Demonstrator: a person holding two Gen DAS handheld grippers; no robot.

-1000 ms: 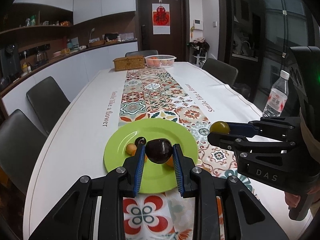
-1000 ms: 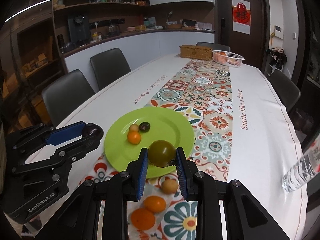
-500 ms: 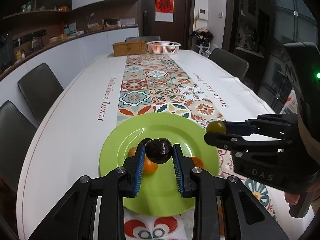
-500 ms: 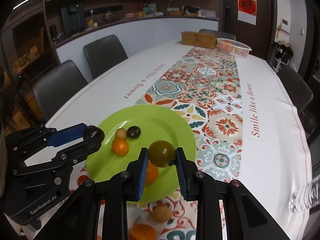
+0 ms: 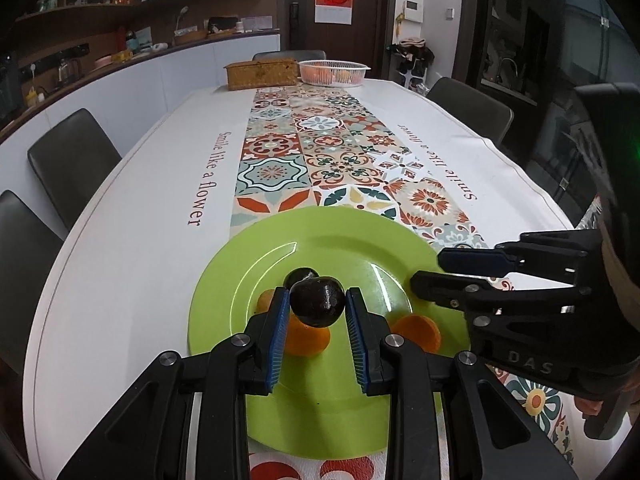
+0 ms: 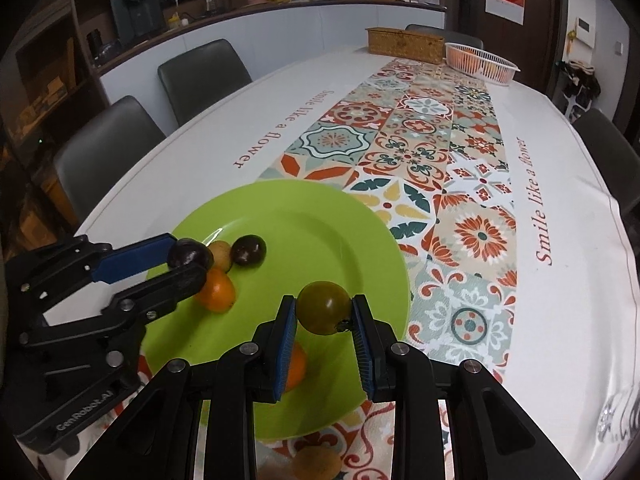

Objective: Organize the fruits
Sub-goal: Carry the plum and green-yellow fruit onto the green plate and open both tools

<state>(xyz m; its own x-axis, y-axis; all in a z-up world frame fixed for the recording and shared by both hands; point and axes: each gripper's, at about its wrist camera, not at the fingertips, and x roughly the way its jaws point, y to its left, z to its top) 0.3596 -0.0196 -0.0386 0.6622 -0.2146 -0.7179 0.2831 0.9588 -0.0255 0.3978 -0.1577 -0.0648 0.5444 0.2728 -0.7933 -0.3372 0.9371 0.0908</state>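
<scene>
A green plate (image 5: 332, 240) (image 6: 320, 220) lies on the patterned runner. My left gripper (image 5: 317, 307) (image 6: 188, 260) is shut on a dark purple fruit (image 5: 317, 306) (image 6: 189, 253) and holds it above the plate's near half. My right gripper (image 6: 324, 314) (image 5: 430, 270) is shut on an olive-green round fruit (image 6: 324, 307) above the plate's right side. On the plate lie a dark fruit (image 6: 249, 250) (image 5: 298, 275), a small tan fruit (image 6: 221, 254), and orange fruits (image 6: 216, 290) (image 5: 416, 332).
A tan fruit (image 6: 316, 462) lies on the runner near the table's front edge. A wicker box (image 5: 262, 74) and a white basket of fruit (image 5: 334, 73) stand at the far end. Dark chairs (image 5: 72, 160) line the table's sides. A clear bottle (image 6: 618, 416) is at the right.
Both grippers have moved forward and lower over the plate with their fruits still held. An orange fruit that lay on the runner is now inside the plate's near part.
</scene>
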